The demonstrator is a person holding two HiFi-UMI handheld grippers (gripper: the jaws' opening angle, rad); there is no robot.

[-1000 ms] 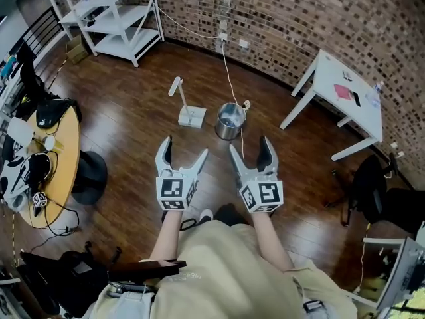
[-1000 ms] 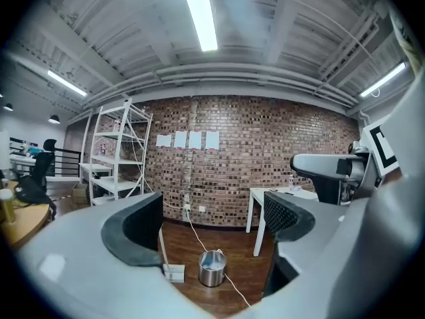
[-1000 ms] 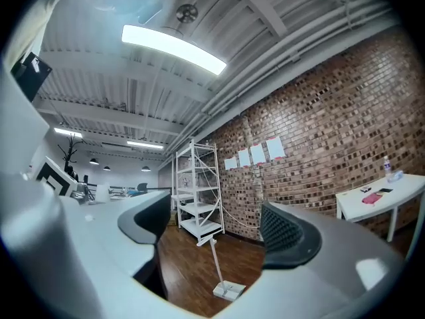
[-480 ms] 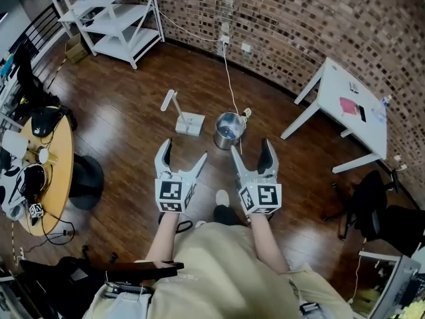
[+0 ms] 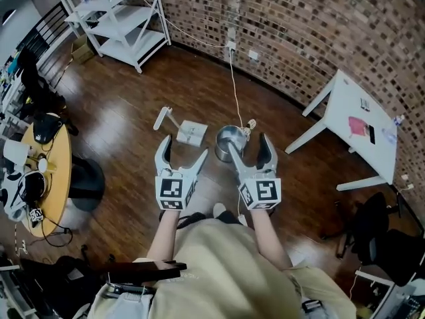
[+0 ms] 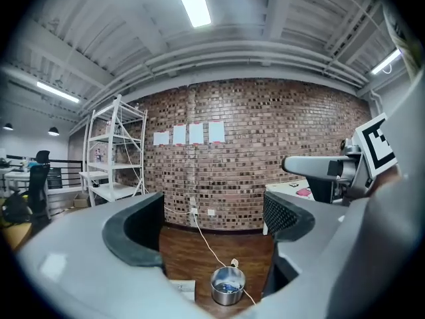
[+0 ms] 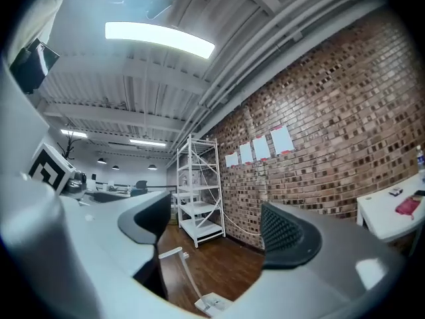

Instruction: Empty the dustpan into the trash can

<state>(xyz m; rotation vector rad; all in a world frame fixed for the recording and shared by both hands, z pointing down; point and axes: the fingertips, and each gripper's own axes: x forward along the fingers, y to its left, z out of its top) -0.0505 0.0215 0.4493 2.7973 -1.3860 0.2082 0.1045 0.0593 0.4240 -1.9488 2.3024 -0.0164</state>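
Observation:
A white dustpan point(image 5: 191, 133) lies on the wooden floor, its long handle point(image 5: 163, 117) slanting to the left. Right beside it stands a small metal trash can point(image 5: 229, 143) with some scraps inside. My left gripper point(image 5: 184, 149) is held level above the floor just short of the dustpan, open and empty. My right gripper point(image 5: 250, 145) is open and empty too, with its tips over the can's near right side. The left gripper view shows the can point(image 6: 228, 286) and a corner of the dustpan point(image 6: 182, 288) between its jaws. The right gripper view shows the dustpan point(image 7: 214, 304) low between its jaws.
A white cable point(image 5: 234, 78) runs from a wall socket to the can. A white shelf unit point(image 5: 119, 18) stands at the back left and a white table point(image 5: 362, 121) at the right. A round wooden table point(image 5: 53, 171) and a black stool base point(image 5: 86, 178) are on the left.
Both grippers have travelled forward with the person. The dustpan and the can now lie right at the fingertips, where before they stood well ahead. Both jaws stayed as they were.

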